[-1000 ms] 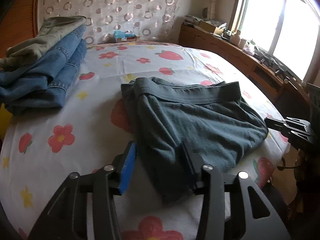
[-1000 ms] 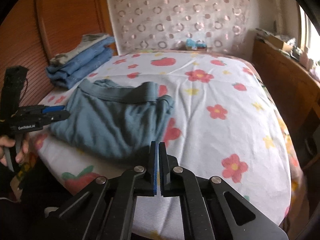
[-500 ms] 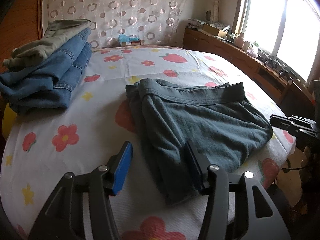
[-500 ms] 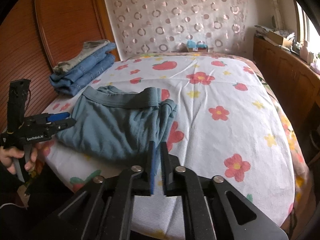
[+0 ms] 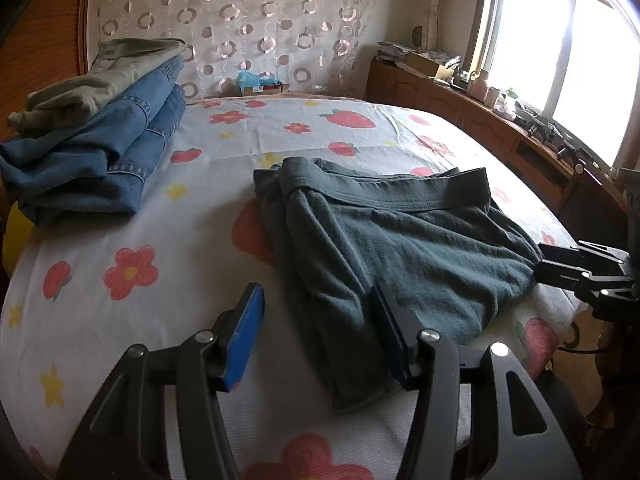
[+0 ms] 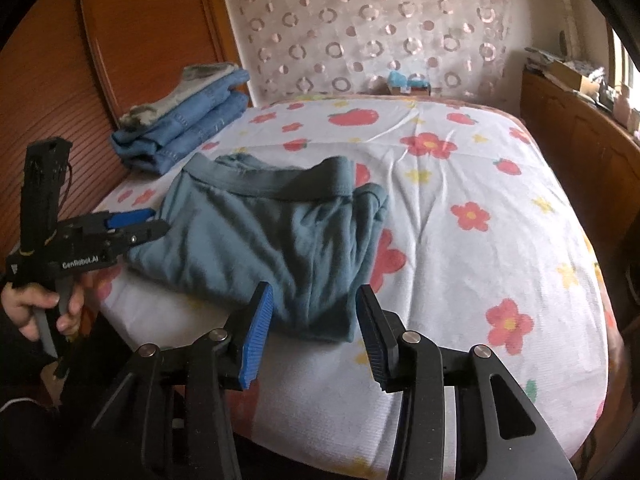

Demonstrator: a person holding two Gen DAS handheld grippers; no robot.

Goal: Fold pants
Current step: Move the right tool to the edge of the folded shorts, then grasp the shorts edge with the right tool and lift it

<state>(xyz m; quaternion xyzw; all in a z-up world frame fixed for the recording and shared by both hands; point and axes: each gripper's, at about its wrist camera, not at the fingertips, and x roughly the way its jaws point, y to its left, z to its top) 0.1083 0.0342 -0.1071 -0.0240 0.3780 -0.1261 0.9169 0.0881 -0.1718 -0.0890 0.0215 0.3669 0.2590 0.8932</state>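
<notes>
Surface: bed (image 5: 120,184), flower-and-strawberry sheet; wooden headboard (image 6: 140,40), circle-print curtain (image 5: 240,20), bright window (image 5: 580,60) | Pants: folded teal pants (image 5: 400,248) at near edge; jeans stack (image 5: 100,152) apart | Left gripper (image 5: 316,332): parted, jaws just opening, empty | Right gripper (image 6: 316,324): parted, jaws just opening, empty

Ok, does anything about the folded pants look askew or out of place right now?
Slightly. The teal pants are folded but untidy: an under layer pokes out past the waistband's right end, so the edges don't line up. The near corner sits close to the bed's edge. Both the left gripper and right gripper are open, gripping nothing.
</notes>
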